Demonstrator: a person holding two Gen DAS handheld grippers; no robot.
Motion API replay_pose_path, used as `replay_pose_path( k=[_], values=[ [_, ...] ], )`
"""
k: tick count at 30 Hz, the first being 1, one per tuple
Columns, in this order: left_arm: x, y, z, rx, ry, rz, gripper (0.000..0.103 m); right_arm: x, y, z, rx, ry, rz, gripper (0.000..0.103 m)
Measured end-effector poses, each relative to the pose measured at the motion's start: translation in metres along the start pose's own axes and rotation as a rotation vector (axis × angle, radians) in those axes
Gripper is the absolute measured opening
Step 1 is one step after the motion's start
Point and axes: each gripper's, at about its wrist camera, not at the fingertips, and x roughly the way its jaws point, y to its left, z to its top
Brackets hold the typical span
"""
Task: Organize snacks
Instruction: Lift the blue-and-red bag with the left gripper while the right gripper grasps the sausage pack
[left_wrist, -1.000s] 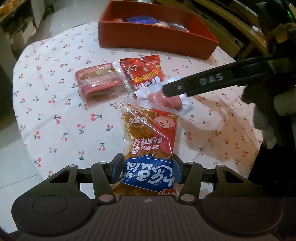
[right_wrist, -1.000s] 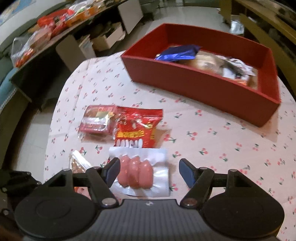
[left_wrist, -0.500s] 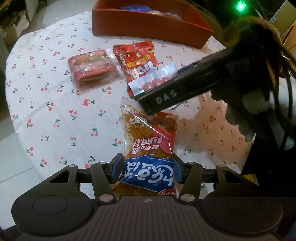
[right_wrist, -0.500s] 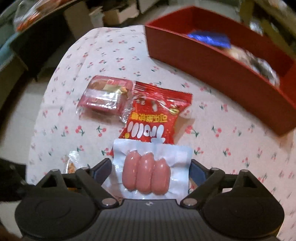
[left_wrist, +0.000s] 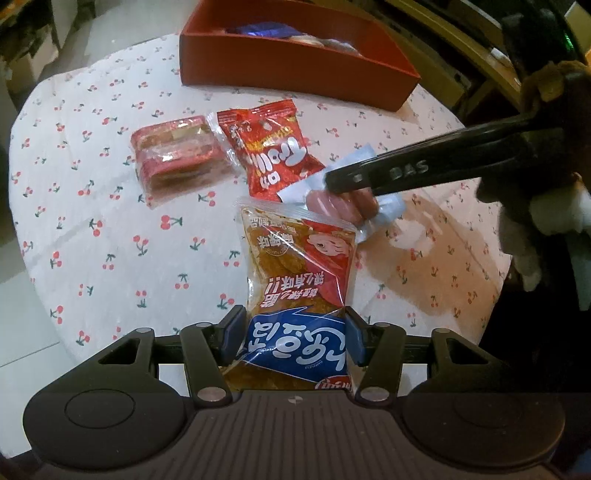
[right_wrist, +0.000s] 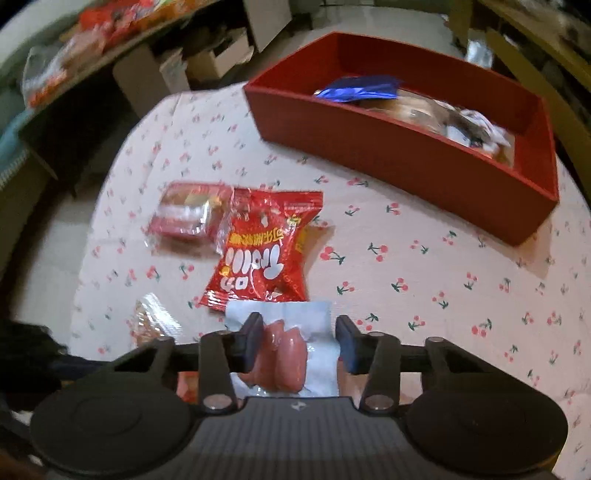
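My left gripper (left_wrist: 293, 336) is shut on the near end of an orange, red and blue crisp bag (left_wrist: 299, 266) that lies on the cherry-print tablecloth (left_wrist: 110, 221). My right gripper (right_wrist: 299, 343) has a clear pack of three pink sausages (right_wrist: 286, 350) between its jaws, which are closing. Both pads press on the pack, and it is bunched up. In the left wrist view the right gripper's long black finger (left_wrist: 406, 168) reaches in from the right over the sausage pack (left_wrist: 340, 203), just beyond the crisp bag's far end.
A red Trolli sweet bag (right_wrist: 262, 254) lies just beyond the sausages, with a red wrapped snack pack (right_wrist: 188, 210) to its left. A red box (right_wrist: 369, 155) holding several snacks stands at the far side. The table's rounded edge runs along the left; shelves and boxes stand beyond it.
The right gripper's jaws have come together on the sausage pack, which was flat and is now crumpled. The left gripper and its crisp bag have stayed put.
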Motion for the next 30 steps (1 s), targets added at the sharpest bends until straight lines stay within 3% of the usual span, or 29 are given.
replay_pose_path(
  k=[4, 6, 10, 14, 16, 19, 25, 30],
  values=[
    [0.002, 0.0, 0.002, -0.003, 0.003, 0.009, 0.062, 0.003, -0.003, -0.003, -0.014, 0.033, -0.011, 0.054],
    [0.002, 0.002, 0.001, -0.01, 0.003, 0.011, 0.062, 0.001, 0.001, -0.009, -0.086, 0.063, -0.036, 0.054],
    [0.001, 0.01, -0.002, -0.04, 0.006, 0.011, 0.062, -0.011, 0.005, -0.025, -0.197, 0.099, -0.021, 0.063],
    [-0.002, 0.01, -0.001, -0.046, -0.003, -0.002, 0.062, -0.013, 0.03, -0.034, -0.449, 0.105, -0.011, 0.075],
    [-0.002, 0.008, -0.001, -0.042, -0.003, -0.009, 0.063, -0.011, 0.04, -0.036, -0.606, 0.107, -0.019, 0.089],
    [0.001, 0.009, -0.001, -0.046, 0.01, -0.01, 0.063, -0.003, 0.044, -0.028, -0.729, 0.108, -0.02, 0.093],
    [0.006, 0.011, 0.001, -0.06, 0.036, -0.018, 0.063, 0.027, 0.044, -0.014, -0.784, 0.206, 0.097, 0.094],
    [0.009, 0.016, 0.001, -0.08, 0.05, -0.02, 0.063, 0.018, 0.036, -0.032, -0.693, 0.173, 0.119, 0.093]
  ],
)
